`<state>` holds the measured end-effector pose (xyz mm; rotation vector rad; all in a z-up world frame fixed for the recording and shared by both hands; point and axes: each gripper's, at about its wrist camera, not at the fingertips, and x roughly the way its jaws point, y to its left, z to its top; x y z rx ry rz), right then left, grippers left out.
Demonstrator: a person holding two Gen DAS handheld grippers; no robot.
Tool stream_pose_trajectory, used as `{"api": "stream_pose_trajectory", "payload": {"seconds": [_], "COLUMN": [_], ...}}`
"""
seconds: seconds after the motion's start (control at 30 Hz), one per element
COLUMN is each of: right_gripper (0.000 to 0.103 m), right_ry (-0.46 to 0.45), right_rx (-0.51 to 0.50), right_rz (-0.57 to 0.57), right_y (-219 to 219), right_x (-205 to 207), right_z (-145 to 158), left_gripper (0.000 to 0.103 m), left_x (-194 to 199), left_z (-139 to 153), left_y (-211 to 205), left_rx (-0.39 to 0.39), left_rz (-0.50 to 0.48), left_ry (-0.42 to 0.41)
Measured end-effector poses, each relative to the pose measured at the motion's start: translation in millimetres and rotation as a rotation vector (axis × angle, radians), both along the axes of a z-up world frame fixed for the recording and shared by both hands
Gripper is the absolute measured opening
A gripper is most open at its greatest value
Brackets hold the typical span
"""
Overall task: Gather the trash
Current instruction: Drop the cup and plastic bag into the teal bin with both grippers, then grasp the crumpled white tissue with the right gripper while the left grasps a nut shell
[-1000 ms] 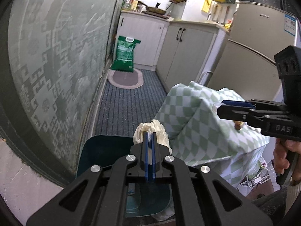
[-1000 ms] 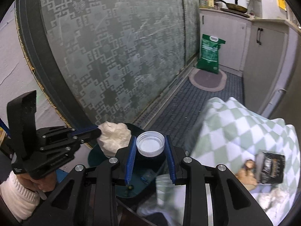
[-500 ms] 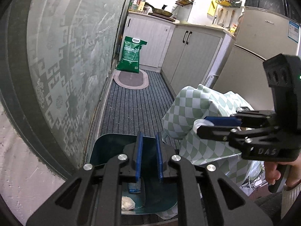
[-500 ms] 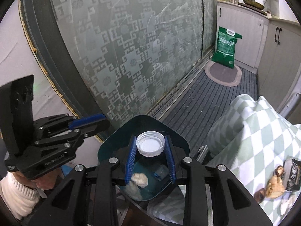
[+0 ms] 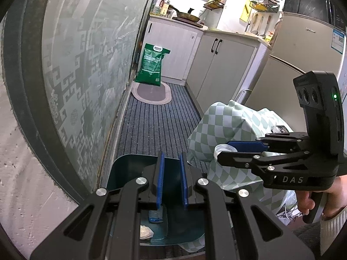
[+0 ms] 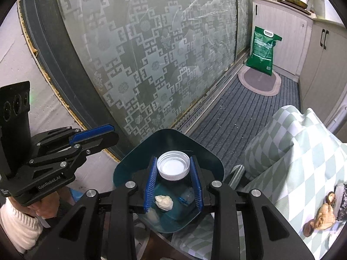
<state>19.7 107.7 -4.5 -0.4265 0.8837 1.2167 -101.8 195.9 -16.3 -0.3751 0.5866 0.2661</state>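
Observation:
A dark teal bin (image 5: 121, 171) (image 6: 130, 169) stands on the floor beside the table. My left gripper (image 5: 171, 181) is open and empty above it. My right gripper (image 6: 173, 171) is shut on a white bottle cap (image 6: 173, 168) and holds it over the bin; the cap also shows in the left wrist view (image 5: 221, 150). A crumpled white tissue (image 6: 164, 201) and a small blue piece (image 6: 184, 199) lie inside the bin, also seen in the left wrist view: tissue (image 5: 145, 231), blue piece (image 5: 156, 214).
A table with a green checked cloth (image 6: 303, 151) stands to the right, with peels (image 6: 323, 216) and a dark wrapper (image 6: 342, 201) on it. A patterned glass sliding door (image 6: 141, 65) runs along the left. A green sack (image 5: 151, 65) and cabinets (image 5: 221, 69) stand farther down the floor.
My left gripper opened and dropped the white tissue into the bin. My right gripper moved over the bin with the cap held.

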Motion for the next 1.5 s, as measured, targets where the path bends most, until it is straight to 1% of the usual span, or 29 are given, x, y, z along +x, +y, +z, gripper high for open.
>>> {"api": "stream_pose_trajectory", "payload": {"seconds": [0.07, 0.13, 0.33, 0.5, 0.67, 0.73, 0.8, 1.07, 1.33, 1.5], "right_gripper": [0.033, 0.041, 0.041, 0.041, 0.041, 0.041, 0.041, 0.041, 0.041, 0.041], "right_ry": [0.001, 0.004, -0.019, -0.041, -0.068, -0.081, -0.092, -0.117, -0.122, -0.110], "right_rx": [0.005, 0.010, 0.017, 0.028, 0.061, 0.075, 0.086, 0.102, 0.106, 0.113], "right_rz": [0.002, 0.000, -0.010, -0.039, -0.116, -0.154, -0.190, -0.295, -0.365, -0.395], "right_y": [0, -2, -10, -27, -65, -84, -102, -168, -218, -242], "right_x": [0, 1, 2, 10, 30, 40, 49, 75, 91, 97], "right_z": [1, 2, 7, 14, 32, 39, 44, 55, 55, 52], "left_gripper": [0.014, 0.014, 0.015, 0.024, 0.033, 0.039, 0.042, 0.044, 0.044, 0.044], "left_x": [0, 0, 4, 14, 32, 41, 50, 86, 118, 133], "left_z": [1, 2, 10, 16, 24, 25, 25, 23, 13, 5], "left_y": [0, 0, -8, -21, -42, -53, -63, -111, -157, -174], "left_rx": [-0.003, -0.003, -0.006, -0.008, -0.018, -0.016, -0.014, 0.010, 0.045, 0.065], "left_rz": [-0.006, -0.010, -0.036, -0.067, -0.116, -0.135, -0.155, -0.248, -0.348, -0.372], "left_ry": [-0.005, -0.010, -0.047, -0.074, -0.105, -0.106, -0.105, -0.090, -0.054, -0.028]}}
